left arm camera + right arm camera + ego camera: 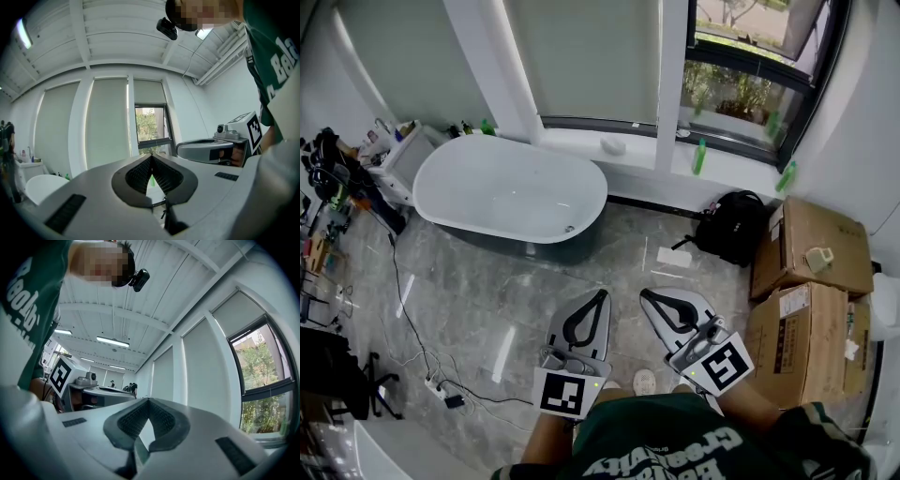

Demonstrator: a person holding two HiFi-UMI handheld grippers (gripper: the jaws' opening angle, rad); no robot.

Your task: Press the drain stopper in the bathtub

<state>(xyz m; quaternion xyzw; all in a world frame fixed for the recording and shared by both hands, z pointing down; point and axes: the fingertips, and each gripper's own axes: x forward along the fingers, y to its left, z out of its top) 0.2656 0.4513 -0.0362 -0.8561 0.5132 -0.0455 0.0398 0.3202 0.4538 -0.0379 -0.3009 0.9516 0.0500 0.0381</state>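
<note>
The left tool (602,294) and the right tool (646,294) are both pressed together, holding nothing, side by side, well apart from the bathtub (478,183) and its drain stopper (569,228)

We wear a dark green, pale-lettered shirt (675,439); ahead of it, our grey left gripper (602,294) and right gripper (646,294) each bear a black-and-white marker cube (572,392).

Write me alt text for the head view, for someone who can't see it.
A person in a green shirt holds the left gripper and right gripper, both shut, over a grey floor, apart from the white bathtub ahead at left. A black backpack and cardboard boxes sit at right, near the window.
</note>
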